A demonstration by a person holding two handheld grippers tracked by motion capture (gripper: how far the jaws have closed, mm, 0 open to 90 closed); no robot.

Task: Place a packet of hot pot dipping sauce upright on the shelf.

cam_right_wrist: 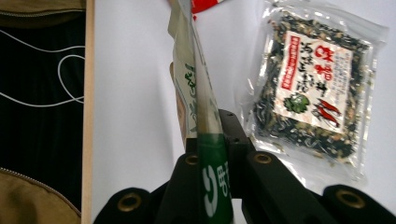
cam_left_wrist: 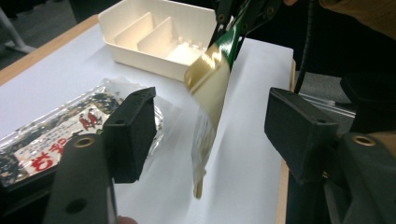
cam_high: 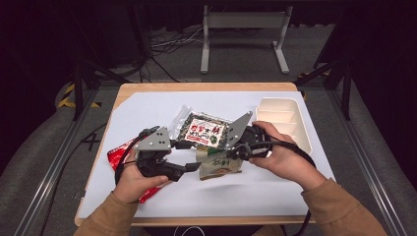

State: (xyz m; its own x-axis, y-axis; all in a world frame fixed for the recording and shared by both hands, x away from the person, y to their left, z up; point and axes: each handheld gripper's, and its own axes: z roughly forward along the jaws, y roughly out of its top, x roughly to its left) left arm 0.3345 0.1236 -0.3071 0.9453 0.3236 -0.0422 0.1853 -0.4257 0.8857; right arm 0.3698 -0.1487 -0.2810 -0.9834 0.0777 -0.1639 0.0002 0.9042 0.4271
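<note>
Three snack packets [cam_high: 202, 131], one white divided tray [cam_high: 287, 118], two tools [cam_high: 194, 167]

Red East Asian characters, too small and blurred to make out, on the white label of the clear seaweed packet [cam_right_wrist: 312, 88], with a green leaf mark and red chilli drawings beside them. White characters, cut off and unreadable, on the green top strip of the slim pouch [cam_right_wrist: 212, 184]; green script down its pale side, likewise illegible. No numbers or brand names legible anywhere.
</note>
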